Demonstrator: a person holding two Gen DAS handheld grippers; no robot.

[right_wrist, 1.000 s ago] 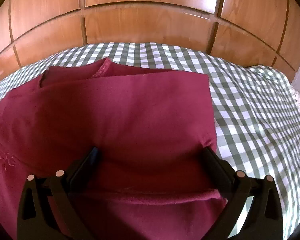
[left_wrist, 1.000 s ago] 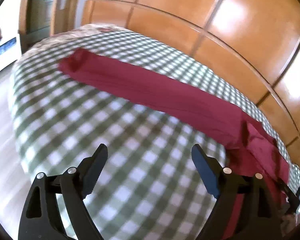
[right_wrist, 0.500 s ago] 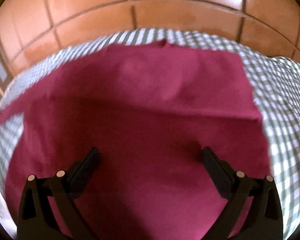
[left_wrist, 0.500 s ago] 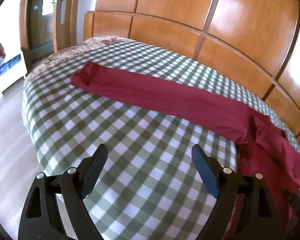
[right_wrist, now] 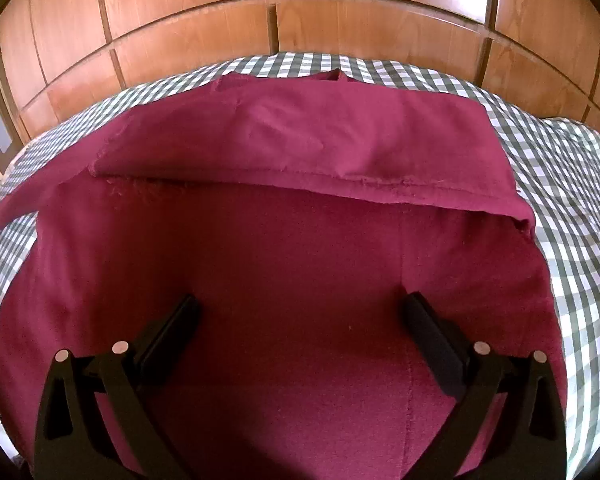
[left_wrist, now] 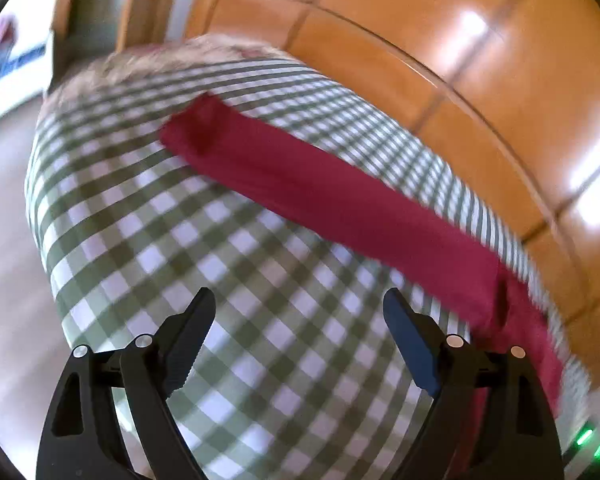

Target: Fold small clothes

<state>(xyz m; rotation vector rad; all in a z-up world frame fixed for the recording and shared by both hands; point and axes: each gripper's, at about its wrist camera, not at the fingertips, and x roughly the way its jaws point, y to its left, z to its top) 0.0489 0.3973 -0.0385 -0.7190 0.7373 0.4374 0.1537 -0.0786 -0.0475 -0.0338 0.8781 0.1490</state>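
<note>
Because the dark red soft cotton garment (right_wrist: 284, 264) lies limp and light on the green-and-white checked bedcover (left_wrist: 204, 280), you should expect it to sag and slide, so take it by the stitched hem (right_wrist: 380, 194) of the folded-over flap or at a corner. Your right gripper (right_wrist: 300, 322) hovers over its near half, jaws wide apart and empty; your left gripper (left_wrist: 298, 334), also wide apart, hangs above bare cover near the long red strip. Open cover lies left and near; the wooden panelled wall (right_wrist: 340, 24) bounds the far edge.
</note>
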